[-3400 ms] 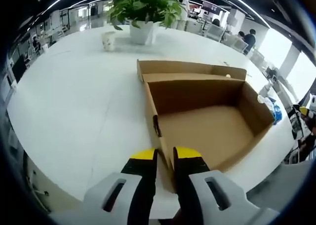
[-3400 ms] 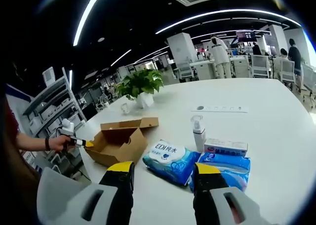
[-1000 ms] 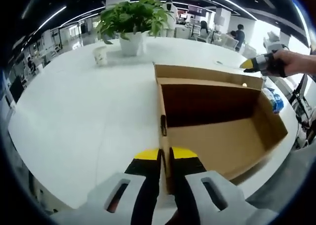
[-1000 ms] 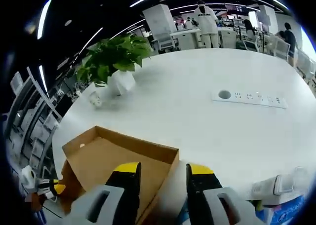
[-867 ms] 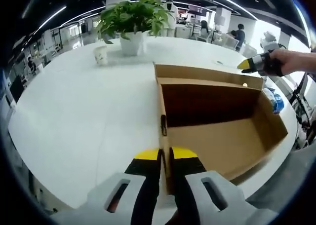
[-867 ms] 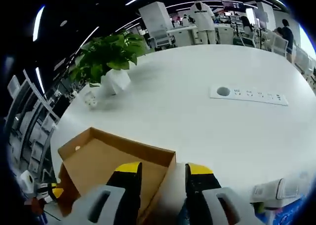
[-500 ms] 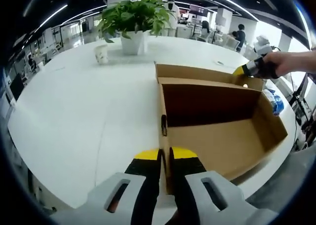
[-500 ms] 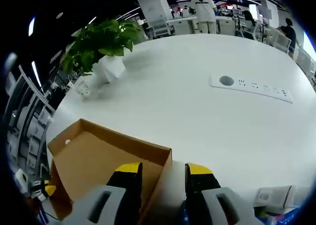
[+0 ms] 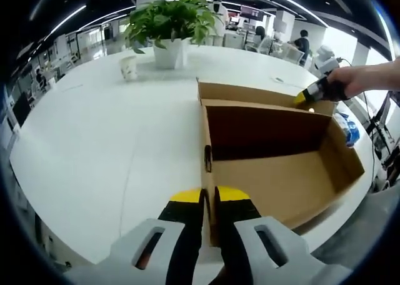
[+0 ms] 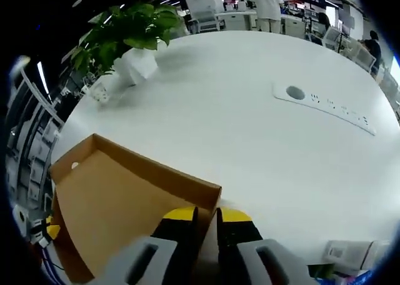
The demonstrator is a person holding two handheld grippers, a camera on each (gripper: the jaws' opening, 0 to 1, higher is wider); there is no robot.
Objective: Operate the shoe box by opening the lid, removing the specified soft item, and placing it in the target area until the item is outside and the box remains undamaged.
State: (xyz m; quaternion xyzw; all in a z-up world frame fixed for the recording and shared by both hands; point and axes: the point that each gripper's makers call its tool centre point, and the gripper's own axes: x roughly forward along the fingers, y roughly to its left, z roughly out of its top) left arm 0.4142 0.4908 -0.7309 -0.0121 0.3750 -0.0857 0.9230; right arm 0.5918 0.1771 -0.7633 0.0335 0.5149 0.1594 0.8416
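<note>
Pinching the near wall of the open cardboard shoe box [image 9: 275, 166], the left gripper [image 9: 208, 197] stays closed on it as before; the right gripper [image 9: 304, 98], hand-held, has dropped onto the far flap. The box is plain brown, rectangular, on a smooth white table [image 9: 94, 135].

In the right gripper view, the right gripper [image 10: 206, 217], earlier spread, has narrowed onto the shoe box [image 10: 112, 204] lid edge on the table [image 10: 262, 141].

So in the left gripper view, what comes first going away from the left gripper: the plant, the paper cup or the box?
1. Shoe box, its near wall between the jaws of the left gripper.
2. Paper cup, far off, to the left.
3. Potted plant, slightly beyond the cup, up the middle.
</note>
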